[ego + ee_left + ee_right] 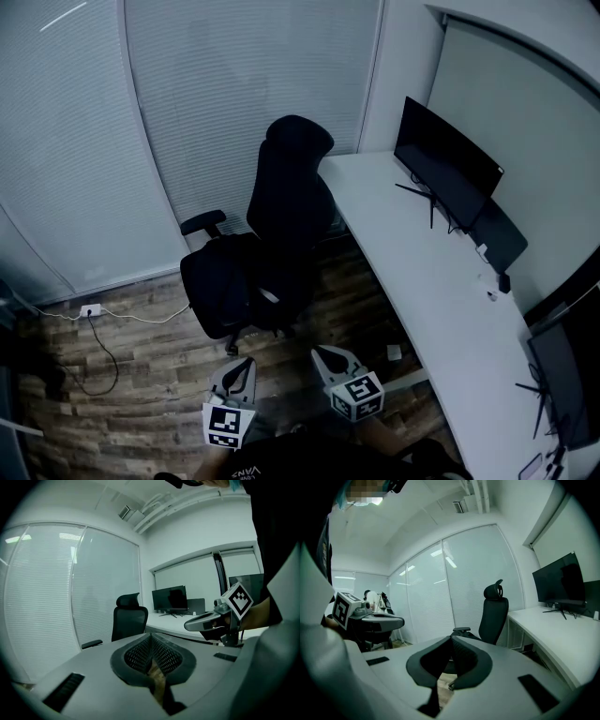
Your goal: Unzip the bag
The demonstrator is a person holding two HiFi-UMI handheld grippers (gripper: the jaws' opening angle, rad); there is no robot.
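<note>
We read one wording only: white letters on the person's dark garment (pixel 246 469), upside down in the head view, seemingly "VANS"; the smaller print beside it is too fine to read. The left gripper (pixel 240 364) and the right gripper (pixel 325 353) bear black-and-white square codes on their cubes, without letters or numbers.

Head view. Dark mass (pixel 234 281) on chair (pixel 291 187) seat: black on black, outline not separable from the seat. Second monitor (pixel 565 380) cut by right edge. Small items (pixel 489 295) on desk (pixel 412 272) (near the wall) too small to tell. Dark shape (pixel 33 370) at left edge cut off, unreadable. Person (pixel 319 459) cut by bottom edge; only dark clothing shows.
</note>
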